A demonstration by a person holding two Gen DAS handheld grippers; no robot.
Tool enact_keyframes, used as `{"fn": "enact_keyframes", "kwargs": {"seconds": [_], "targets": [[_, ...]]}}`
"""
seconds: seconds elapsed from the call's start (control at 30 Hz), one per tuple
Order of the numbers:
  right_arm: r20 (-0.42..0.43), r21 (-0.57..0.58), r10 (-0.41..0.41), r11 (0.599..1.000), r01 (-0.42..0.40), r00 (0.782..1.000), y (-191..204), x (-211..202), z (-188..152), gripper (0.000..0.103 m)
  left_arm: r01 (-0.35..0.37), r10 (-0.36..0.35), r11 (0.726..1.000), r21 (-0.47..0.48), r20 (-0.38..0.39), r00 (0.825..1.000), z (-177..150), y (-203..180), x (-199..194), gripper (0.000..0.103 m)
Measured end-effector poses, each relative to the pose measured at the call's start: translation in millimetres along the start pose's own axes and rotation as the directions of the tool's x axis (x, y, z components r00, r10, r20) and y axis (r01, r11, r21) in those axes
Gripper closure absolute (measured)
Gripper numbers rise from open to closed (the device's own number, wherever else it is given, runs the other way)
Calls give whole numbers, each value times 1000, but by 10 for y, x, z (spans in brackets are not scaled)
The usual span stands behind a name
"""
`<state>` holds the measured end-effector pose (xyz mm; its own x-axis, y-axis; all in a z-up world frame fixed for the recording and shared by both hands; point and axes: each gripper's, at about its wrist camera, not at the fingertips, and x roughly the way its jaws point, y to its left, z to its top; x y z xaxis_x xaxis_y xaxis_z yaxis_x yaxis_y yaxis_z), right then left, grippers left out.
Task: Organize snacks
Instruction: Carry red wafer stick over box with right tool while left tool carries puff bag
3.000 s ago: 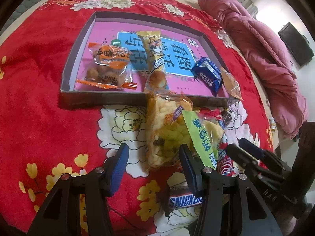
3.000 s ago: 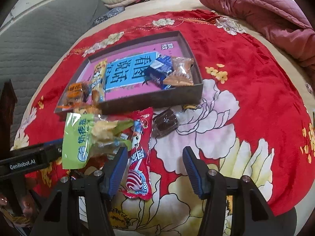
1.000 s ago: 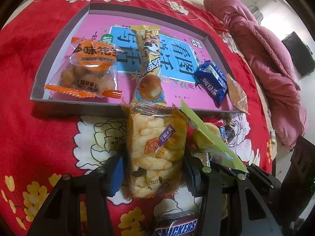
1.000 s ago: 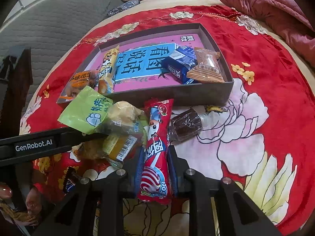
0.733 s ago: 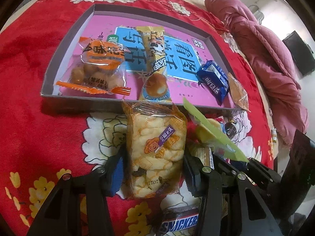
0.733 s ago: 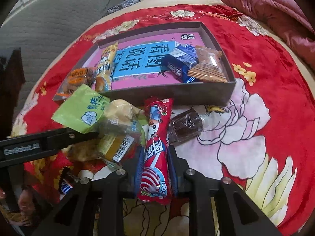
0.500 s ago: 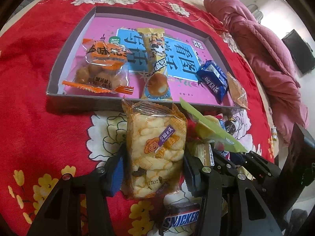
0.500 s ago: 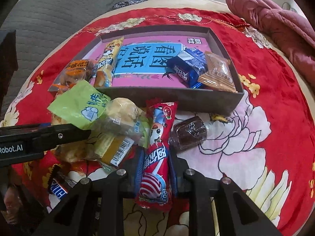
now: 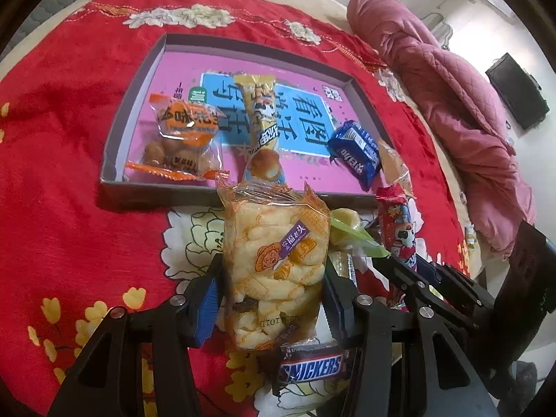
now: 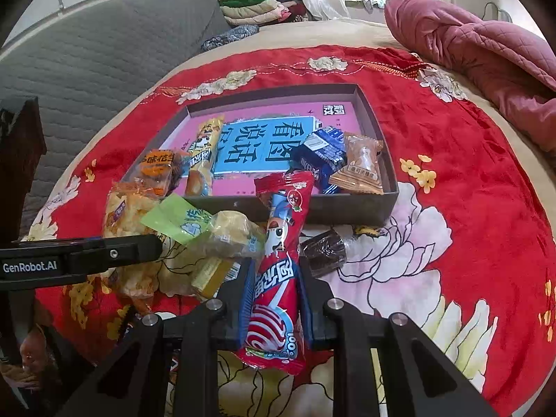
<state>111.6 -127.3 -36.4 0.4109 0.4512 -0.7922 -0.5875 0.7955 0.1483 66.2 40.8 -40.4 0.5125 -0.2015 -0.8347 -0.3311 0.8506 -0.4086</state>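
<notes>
My left gripper (image 9: 272,299) is shut on a clear bag of yellow puffed snacks (image 9: 274,264), held above the red cloth just before the grey box (image 9: 222,196). My right gripper (image 10: 272,295) is shut on a long red candy packet (image 10: 278,264), lifted in front of the same box (image 10: 389,187). Inside the box lie an orange packet (image 9: 180,139), a yellow bread stick packet (image 9: 262,128), a blue biscuit packet (image 9: 354,153) and a brown wafer packet (image 10: 359,163). A Snickers bar (image 9: 311,368), a green-labelled bag (image 10: 205,226) and a dark chocolate cake (image 10: 323,252) lie on the cloth.
A red flowered cloth (image 10: 469,208) covers the bed. A pink quilt (image 10: 486,52) is bunched at the far right. A grey padded headboard (image 10: 104,59) and folded clothes (image 10: 257,3) stand behind. A dark piece of furniture (image 9: 528,271) stands at the right.
Both grippers have risen with their packets. The puffed snack bag and the red candy packet now hang higher over the cloth, and the box looks farther away.
</notes>
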Motion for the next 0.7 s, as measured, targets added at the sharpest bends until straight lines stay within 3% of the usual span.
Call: {"fn": "enact_keyframes", "kwargs": {"seconds": [0.7], "targets": [[106, 31, 64, 997, -68, 992, -64, -193, 53, 79, -25, 25, 1000, -6, 73, 997, 89, 27, -292, 50]]}}
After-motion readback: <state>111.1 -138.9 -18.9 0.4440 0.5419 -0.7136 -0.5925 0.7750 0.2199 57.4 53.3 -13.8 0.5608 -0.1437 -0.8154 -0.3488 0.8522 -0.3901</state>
